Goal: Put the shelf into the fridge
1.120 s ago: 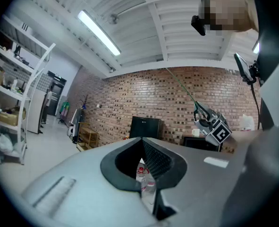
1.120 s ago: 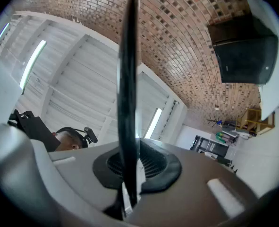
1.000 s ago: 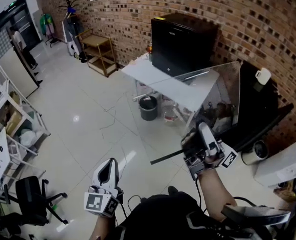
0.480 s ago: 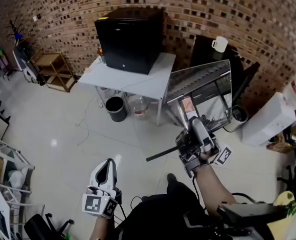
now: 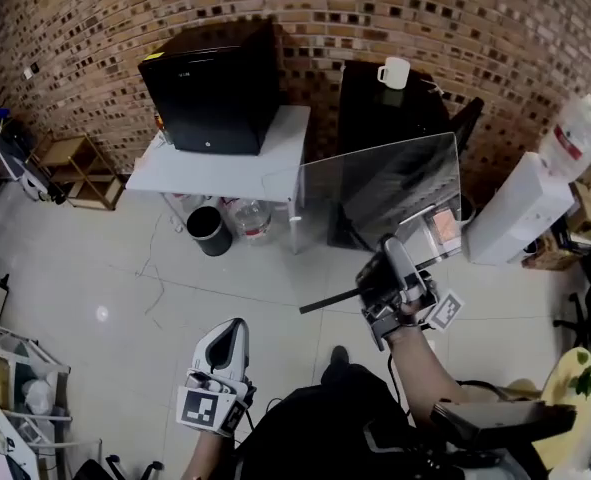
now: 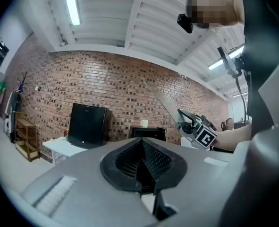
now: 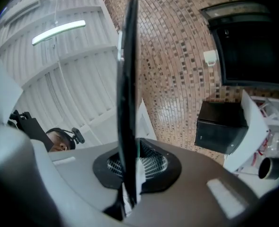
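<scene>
My right gripper (image 5: 391, 260) is shut on the lower edge of a clear glass shelf (image 5: 380, 183), which stands upright in front of me. In the right gripper view the shelf (image 7: 127, 79) shows edge-on as a dark strip clamped in the gripper (image 7: 129, 176). Behind the shelf is a tall black fridge (image 5: 385, 118) with a white mug (image 5: 393, 71) on top. A smaller black box (image 5: 210, 88) sits on a white table (image 5: 275, 163). My left gripper (image 5: 225, 348) hangs low at the left, shut with nothing in it (image 6: 144, 143).
A black bin (image 5: 208, 231) and clear bottles stand under the white table. A white water dispenser (image 5: 520, 203) stands at the right by the brick wall. A wooden rack (image 5: 67, 158) is at the far left. The floor is of white tiles.
The head view has swung to the right: the black box and table slid left in view. The shelf, still in my right gripper, now stands before the tall black fridge.
</scene>
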Demonstrator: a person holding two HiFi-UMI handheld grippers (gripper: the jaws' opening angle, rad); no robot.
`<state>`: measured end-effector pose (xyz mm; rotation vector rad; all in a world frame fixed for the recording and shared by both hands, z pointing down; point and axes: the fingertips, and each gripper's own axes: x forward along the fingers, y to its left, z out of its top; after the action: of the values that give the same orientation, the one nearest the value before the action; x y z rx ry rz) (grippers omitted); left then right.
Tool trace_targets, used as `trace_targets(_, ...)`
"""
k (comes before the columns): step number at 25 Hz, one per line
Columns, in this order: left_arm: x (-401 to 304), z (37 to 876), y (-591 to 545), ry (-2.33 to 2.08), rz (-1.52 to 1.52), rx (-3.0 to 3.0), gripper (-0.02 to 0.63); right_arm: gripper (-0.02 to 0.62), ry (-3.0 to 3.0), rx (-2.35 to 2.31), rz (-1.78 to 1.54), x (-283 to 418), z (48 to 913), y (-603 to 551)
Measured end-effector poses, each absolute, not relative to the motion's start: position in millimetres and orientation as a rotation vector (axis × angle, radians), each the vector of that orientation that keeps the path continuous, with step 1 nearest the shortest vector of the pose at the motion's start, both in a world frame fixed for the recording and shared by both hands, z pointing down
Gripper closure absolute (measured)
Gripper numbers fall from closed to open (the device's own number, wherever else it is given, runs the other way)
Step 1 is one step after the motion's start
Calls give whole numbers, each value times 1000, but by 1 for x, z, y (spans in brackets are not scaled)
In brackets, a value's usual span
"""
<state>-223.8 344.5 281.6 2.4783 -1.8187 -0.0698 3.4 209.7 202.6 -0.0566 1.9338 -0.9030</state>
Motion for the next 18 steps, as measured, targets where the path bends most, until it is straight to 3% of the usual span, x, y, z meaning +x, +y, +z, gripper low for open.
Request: trace_targets(18,-171,284,256,-1709,-33,2501,612,578,1896,-373,-909,86,267,113)
